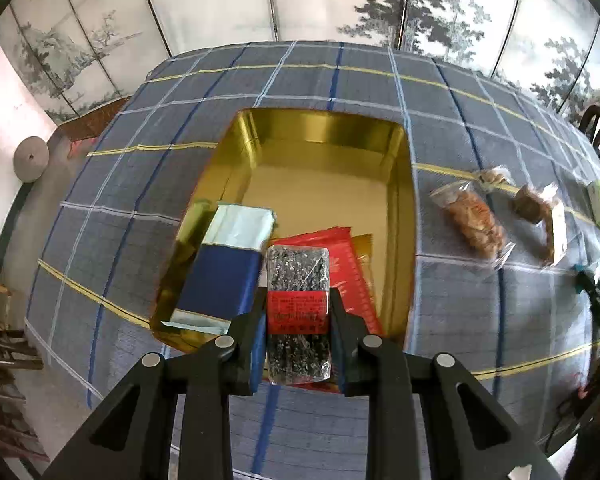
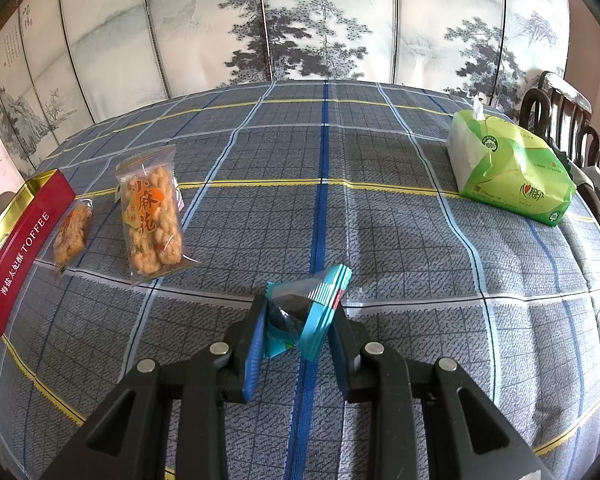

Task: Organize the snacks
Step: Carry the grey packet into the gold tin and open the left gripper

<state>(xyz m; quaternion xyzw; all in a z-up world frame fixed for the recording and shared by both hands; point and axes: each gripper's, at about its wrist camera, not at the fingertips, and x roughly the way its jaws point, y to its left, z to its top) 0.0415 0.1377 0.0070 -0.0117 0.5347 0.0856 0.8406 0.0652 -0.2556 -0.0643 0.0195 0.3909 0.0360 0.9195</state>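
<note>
The task looks partly done. A gold-lined toffee tin [image 1: 398, 200] on the plaid tablecloth [image 1: 460, 128] already holds a glossy blue box [image 1: 220, 276] and a flat red packet [image 1: 350, 268]. Above it, the left gripper [image 1: 299, 320] pinches a clear-wrapped black sesame bar [image 1: 298, 276]. The right gripper [image 2: 300, 330] squeezes a crinkly teal snack packet [image 2: 320, 308] — still outside. Two crackly clear bags, fried dough twists [image 2: 153, 220] and a smaller pastry [image 2: 72, 234], wait beside the tin.
</note>
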